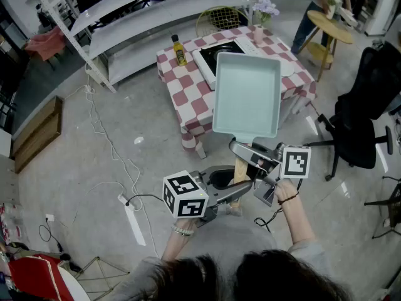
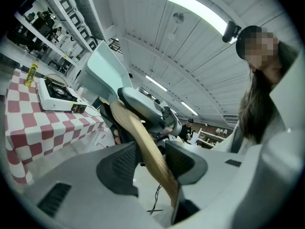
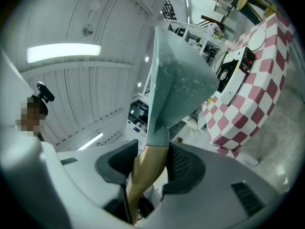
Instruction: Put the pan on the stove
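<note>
Pan (image 1: pixel 246 93) is up in the air, well short of the stove (image 1: pixel 216 58) on the checked worktop (image 1: pixel 182 83). Looks stiff metal, prob. front-heavy and apt to tip. Best hold is the wooden handle (image 2: pixel 143 147). Left gripper (image 2: pixel 147 163) & right gripper (image 3: pixel 150 166) jaws both clamp it, right nearer the stove.

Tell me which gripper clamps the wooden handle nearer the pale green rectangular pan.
The right gripper, pinching just below the pan; the left gripper holds the handle farther back.
</note>
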The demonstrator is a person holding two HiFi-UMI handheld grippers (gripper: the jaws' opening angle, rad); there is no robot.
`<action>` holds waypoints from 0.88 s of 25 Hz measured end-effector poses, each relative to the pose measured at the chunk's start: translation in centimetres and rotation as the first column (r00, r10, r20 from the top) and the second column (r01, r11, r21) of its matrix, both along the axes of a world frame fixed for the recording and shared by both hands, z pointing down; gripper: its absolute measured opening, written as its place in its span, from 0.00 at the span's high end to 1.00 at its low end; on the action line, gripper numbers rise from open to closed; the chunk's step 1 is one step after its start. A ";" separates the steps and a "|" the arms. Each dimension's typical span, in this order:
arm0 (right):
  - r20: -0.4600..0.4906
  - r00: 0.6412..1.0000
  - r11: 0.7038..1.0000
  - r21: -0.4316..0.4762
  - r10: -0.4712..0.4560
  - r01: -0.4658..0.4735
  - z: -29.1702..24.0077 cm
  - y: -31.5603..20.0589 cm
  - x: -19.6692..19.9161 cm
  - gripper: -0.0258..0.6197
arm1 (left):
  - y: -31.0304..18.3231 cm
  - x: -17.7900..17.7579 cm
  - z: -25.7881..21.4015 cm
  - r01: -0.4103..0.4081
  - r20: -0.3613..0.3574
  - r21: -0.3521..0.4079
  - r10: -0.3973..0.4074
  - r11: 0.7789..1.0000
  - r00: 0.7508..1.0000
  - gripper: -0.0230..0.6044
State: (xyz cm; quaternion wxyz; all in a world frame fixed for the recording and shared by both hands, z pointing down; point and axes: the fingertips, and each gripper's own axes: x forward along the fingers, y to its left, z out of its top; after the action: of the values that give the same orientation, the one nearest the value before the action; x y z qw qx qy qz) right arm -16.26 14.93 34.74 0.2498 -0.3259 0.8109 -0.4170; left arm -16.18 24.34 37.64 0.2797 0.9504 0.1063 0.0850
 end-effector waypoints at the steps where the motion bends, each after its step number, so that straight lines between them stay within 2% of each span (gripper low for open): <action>1: 0.000 1.000 1.000 0.000 0.000 0.000 -0.1 0.0 0.0 0.68 | 0.0 0.0 -0.1 0.000 0.000 -0.001 0.000 1.000 1.000 0.66; 22: 0.000 0.999 0.999 -0.016 -0.048 0.048 0.2 0.7 2.7 0.68 | 0.7 3.2 0.1 0.052 -0.002 -0.019 -0.052 0.998 0.999 0.66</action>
State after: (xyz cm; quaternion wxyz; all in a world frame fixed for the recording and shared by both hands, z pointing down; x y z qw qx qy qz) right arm -13.53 15.60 34.90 0.2368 -0.3086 0.8152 -0.4290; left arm -12.96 25.06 37.75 0.2907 0.9502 0.0829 0.0754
